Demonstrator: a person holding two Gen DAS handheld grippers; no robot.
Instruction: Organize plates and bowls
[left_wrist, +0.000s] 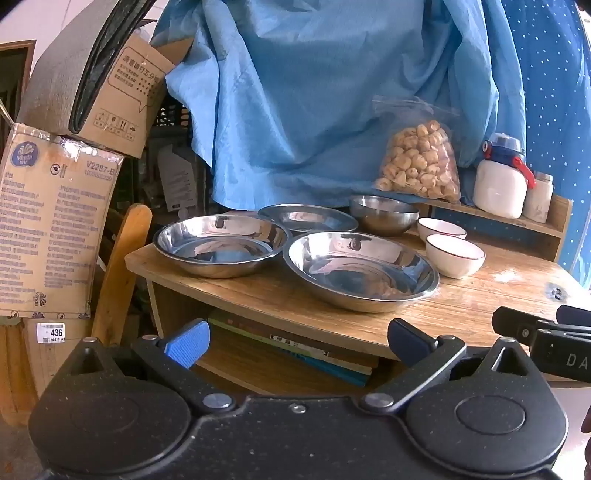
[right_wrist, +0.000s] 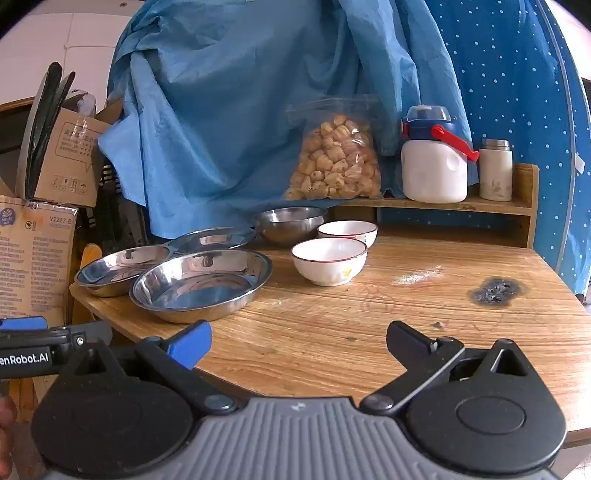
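Note:
Three shallow steel plates lie on the wooden table (right_wrist: 406, 325): a near one (left_wrist: 362, 273) (right_wrist: 201, 282), a left one (left_wrist: 221, 245) (right_wrist: 122, 271) and a far one (left_wrist: 308, 218) (right_wrist: 212, 238). Behind them stands a steel bowl (left_wrist: 384, 214) (right_wrist: 290, 223). Two white bowls with red rims sit to its right, one near (left_wrist: 455, 255) (right_wrist: 329, 260), one far (left_wrist: 441, 228) (right_wrist: 348, 232). My left gripper (left_wrist: 299, 341) hangs open before the table's front edge, nothing between its fingers. My right gripper (right_wrist: 299, 343) stands open above bare tabletop, also holding nothing.
A low wooden shelf (right_wrist: 491, 205) at the back carries a bag of dried snacks (right_wrist: 334, 158), a white jug (right_wrist: 434, 166) and a small flask (right_wrist: 495, 170). Blue cloth (right_wrist: 240, 110) hangs behind. Cardboard boxes (left_wrist: 51, 229) and a wooden chair (left_wrist: 122, 258) stand left. Books (left_wrist: 295, 350) lie under the table.

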